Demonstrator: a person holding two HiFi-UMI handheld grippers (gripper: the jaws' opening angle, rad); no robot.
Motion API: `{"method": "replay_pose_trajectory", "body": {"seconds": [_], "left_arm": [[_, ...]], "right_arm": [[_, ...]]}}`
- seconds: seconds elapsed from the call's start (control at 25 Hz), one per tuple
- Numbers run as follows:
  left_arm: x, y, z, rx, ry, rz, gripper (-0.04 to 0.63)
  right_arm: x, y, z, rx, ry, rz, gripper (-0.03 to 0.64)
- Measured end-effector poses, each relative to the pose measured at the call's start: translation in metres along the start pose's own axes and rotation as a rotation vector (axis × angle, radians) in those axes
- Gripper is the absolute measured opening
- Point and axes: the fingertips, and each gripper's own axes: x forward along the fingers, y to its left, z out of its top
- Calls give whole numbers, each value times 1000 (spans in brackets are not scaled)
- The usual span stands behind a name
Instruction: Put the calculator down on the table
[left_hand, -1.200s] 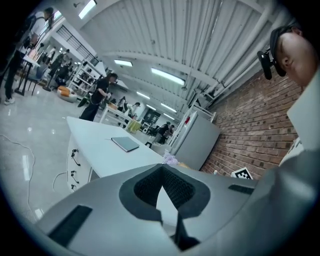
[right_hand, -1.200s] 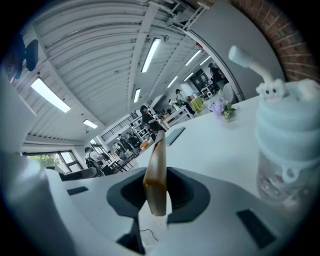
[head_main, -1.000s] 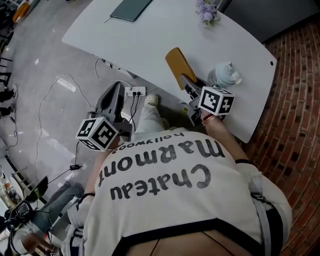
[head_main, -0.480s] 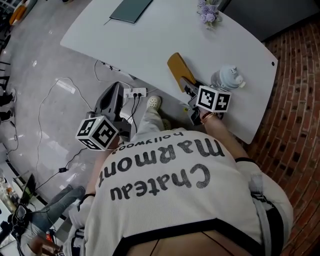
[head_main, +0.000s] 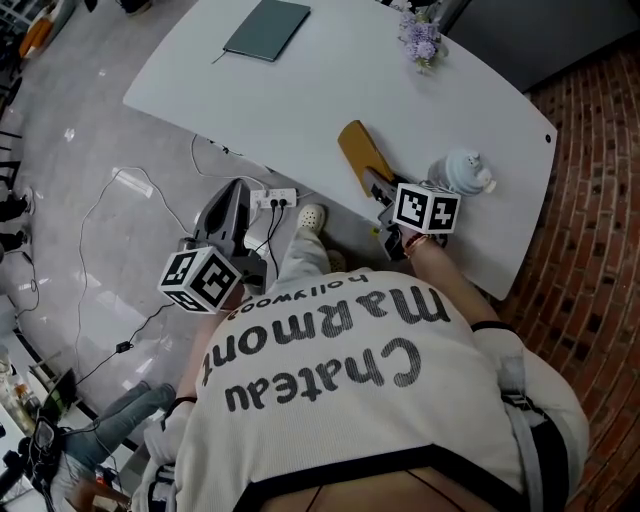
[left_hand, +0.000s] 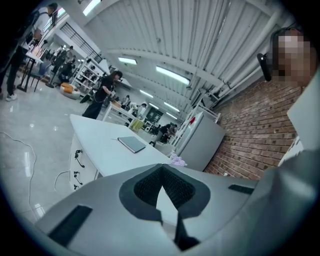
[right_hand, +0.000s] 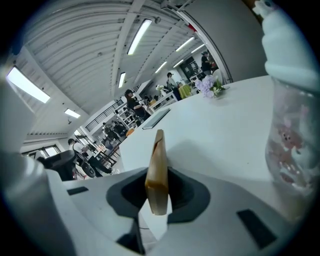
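A flat tan calculator (head_main: 357, 152) stands on its thin edge between the jaws of my right gripper (head_main: 376, 184), which is shut on its near end. It hangs tilted over the white table (head_main: 300, 90) close to the near edge. In the right gripper view the calculator (right_hand: 159, 160) rises edge-on from my right gripper (right_hand: 157, 186), with the tabletop behind it. My left gripper (head_main: 237, 187) is off the table's edge over the grey floor. Its pads meet at the tips with nothing between them, as the left gripper (left_hand: 161, 171) view shows.
A pale bottle with a figurine cap (head_main: 460, 172) stands just right of the calculator, large at the right gripper view's right (right_hand: 292, 125). A dark notebook (head_main: 266, 28) and purple flowers (head_main: 420, 40) lie at the far side. A power strip (head_main: 272, 197) and cables lie on the floor.
My right gripper has sunk a little toward the table with the calculator still in it. The left gripper has drifted slightly over the floor.
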Motion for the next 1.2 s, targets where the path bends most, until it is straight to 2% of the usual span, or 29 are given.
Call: {"method": "replay_pose_trajectory", "body": {"seconds": [0.48, 0.64, 1.2], "left_arm": [[5, 17, 5, -23, -1, 31, 3], [11, 17, 3, -23, 19, 19, 3], [17, 12, 3, -28, 12, 26, 3]], "right_arm": [[23, 2, -2, -20, 59, -16, 95], [27, 0, -2, -23, 80, -21, 101], [31, -18, 6, -75, 100, -109, 183]]}}
